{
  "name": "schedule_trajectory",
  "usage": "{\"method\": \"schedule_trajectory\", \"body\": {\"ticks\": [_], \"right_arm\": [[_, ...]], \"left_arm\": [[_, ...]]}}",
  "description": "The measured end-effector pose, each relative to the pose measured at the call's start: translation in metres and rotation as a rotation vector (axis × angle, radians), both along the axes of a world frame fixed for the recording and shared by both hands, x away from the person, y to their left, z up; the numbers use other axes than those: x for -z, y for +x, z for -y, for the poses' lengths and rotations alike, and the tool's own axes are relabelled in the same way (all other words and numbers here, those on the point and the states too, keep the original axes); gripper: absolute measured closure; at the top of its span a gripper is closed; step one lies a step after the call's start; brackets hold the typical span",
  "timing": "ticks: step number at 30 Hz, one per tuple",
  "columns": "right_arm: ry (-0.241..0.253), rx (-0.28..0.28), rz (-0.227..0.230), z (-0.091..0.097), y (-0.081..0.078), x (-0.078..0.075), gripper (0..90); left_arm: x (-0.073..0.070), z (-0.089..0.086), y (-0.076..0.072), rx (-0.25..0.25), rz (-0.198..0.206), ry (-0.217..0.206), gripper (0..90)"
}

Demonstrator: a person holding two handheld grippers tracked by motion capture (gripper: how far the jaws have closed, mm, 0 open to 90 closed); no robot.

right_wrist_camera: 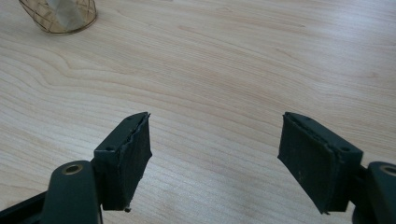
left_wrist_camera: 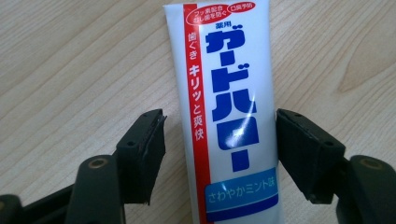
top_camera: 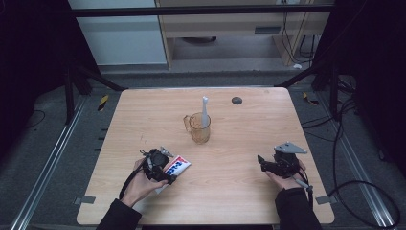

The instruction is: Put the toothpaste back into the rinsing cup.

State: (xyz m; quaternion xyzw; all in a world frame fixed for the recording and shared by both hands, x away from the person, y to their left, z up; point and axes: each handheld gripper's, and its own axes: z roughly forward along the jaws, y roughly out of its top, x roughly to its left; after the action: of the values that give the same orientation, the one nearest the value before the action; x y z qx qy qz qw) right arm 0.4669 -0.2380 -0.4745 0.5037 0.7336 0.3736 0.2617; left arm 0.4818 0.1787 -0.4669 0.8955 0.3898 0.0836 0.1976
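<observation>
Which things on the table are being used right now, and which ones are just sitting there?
In use:
- toothpaste tube, lying between the open jaws of the left hand-held gripper
- clear cup with the toothbrush standing in it, probably part of the same job

Just lying about:
- small dark round thing at the table's far edge
- right hand-held gripper, open over bare wood
</observation>
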Motion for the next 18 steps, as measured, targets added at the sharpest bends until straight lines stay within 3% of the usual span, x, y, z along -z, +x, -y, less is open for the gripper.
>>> {"method": "schedule_trajectory", "body": {"ticks": [10, 18], "right_arm": [[0.003, 0.005, -0.004, 0.0005, -0.0002, 0.0000, 25.1], [-0.002, 0.002, -0.005, -0.0001, 0.0000, 0.0005, 25.2]], "left_arm": [[0.0036, 0.0010, 0.0036, 0.004, -0.050, -0.014, 42.4], [0.0036, 0.0013, 0.0034, -0.022, -0.056, -0.025, 46.0]]}}
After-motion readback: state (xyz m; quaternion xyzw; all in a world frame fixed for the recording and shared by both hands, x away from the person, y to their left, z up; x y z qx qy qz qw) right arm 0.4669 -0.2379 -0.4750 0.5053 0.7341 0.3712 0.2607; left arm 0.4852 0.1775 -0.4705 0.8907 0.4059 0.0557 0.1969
